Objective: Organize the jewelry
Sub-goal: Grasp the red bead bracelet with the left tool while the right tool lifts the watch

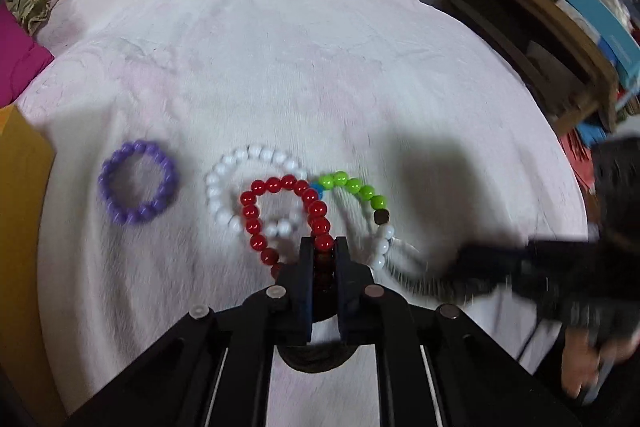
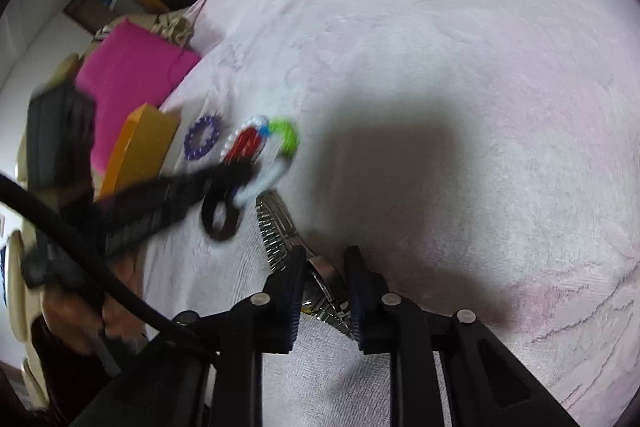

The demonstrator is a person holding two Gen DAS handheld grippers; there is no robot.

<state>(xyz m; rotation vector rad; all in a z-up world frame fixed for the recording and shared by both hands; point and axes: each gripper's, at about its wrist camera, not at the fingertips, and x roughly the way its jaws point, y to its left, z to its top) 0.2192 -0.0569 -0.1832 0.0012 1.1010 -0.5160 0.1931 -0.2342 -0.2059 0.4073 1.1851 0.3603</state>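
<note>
Where the left wrist camera looks down, the left gripper (image 1: 324, 247) has its jaws drawn close and clamped on the near side of a red bead bracelet (image 1: 286, 217). Four beaded pieces lie on the pale pink towel (image 1: 320, 67): the red one, a white bead bracelet (image 1: 250, 187) that it overlaps, a purple bead bracelet (image 1: 138, 183) apart to the left, and a mixed strand of green and white beads (image 1: 366, 211) touching the red one on the right. Beyond them the towel is bare up to its far edge.

From the right wrist camera, the right gripper (image 2: 325, 259) stands partly apart, its jaws pressed to either side of one silver metal wristwatch (image 2: 288, 239). A dark ring-shaped bracelet (image 2: 220, 219) lies just left of the watchband, blurred. To the right the towel is bare; an orange box (image 2: 140, 151) borders the left edge.
</note>
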